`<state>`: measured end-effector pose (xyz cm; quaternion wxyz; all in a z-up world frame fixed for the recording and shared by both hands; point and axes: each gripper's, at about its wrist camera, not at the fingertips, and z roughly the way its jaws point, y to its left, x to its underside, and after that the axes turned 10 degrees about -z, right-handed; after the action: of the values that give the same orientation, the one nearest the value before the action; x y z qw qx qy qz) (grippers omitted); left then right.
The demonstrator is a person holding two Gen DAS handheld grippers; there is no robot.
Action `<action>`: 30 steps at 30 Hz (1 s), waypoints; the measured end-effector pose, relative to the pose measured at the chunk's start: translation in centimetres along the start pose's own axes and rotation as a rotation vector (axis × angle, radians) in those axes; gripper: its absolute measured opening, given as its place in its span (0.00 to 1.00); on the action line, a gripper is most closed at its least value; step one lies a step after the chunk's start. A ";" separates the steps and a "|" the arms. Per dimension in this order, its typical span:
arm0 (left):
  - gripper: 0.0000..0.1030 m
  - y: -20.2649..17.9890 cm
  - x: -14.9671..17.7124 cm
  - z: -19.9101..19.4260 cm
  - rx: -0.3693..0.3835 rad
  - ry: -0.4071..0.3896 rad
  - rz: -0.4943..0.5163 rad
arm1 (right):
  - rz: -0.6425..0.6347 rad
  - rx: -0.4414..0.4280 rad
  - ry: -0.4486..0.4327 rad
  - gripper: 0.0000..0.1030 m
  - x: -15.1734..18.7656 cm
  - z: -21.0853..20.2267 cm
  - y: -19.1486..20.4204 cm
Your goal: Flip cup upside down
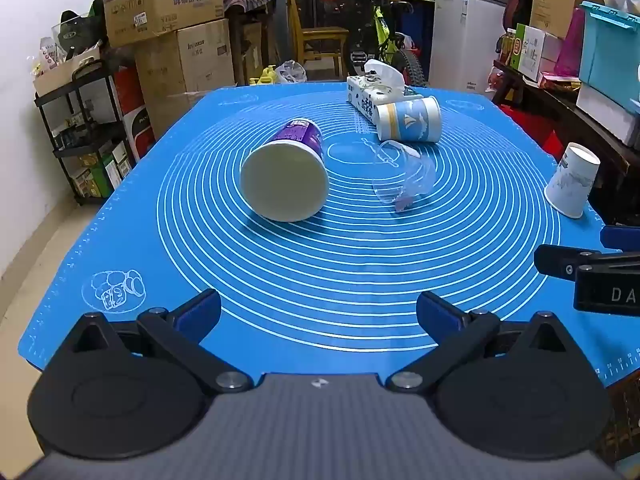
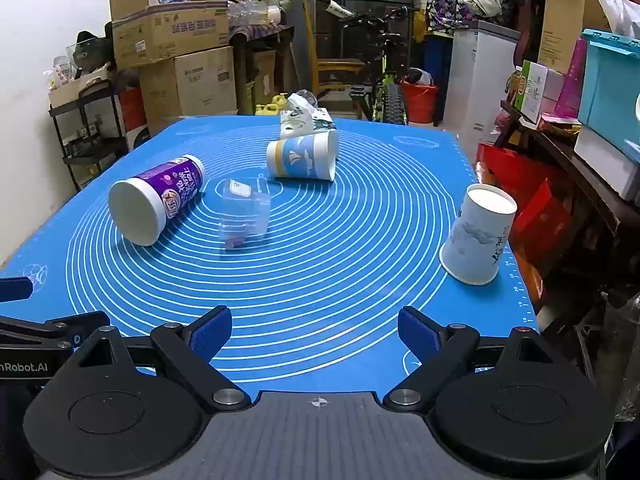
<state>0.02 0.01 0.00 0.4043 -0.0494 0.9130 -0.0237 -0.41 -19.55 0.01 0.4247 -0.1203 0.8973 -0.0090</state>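
This looks like a storage room or garage in a home, used as a makeshift workspace. Stacked cardboard boxes [image 1: 168,4] fill the space beyond the tabletop's far left corner, beside a black shelf rack [image 1: 86,136] crammed with small goods. A bicycle [image 1: 384,40] leans behind the far edge, next to a wooden chair [image 1: 316,36] and a white freezer [image 1: 466,36]. Past the right edge, a bench carries a teal crate [image 1: 610,48] and cartons, with red boxes [image 2: 536,208] below it. A red bucket [image 2: 420,100] stands on the floor near the bicycle. The tabletop itself is covered by a blue baking mat [image 1: 360,280] printed with rings.
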 end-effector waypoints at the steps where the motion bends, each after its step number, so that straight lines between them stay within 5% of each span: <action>1: 0.99 0.0 0.0 0.0 0.002 -0.001 -0.002 | 0.000 0.001 -0.002 0.88 0.0 0.0 0.0; 30: 0.99 -0.1 -0.2 -0.2 -0.012 -0.009 0.008 | 0.003 0.001 0.003 0.88 0.3 0.3 -0.5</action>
<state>0.03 -0.10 0.27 0.4083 -0.0484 0.9114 -0.0165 -0.25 -20.05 -0.39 0.4232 -0.1190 0.8981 -0.0090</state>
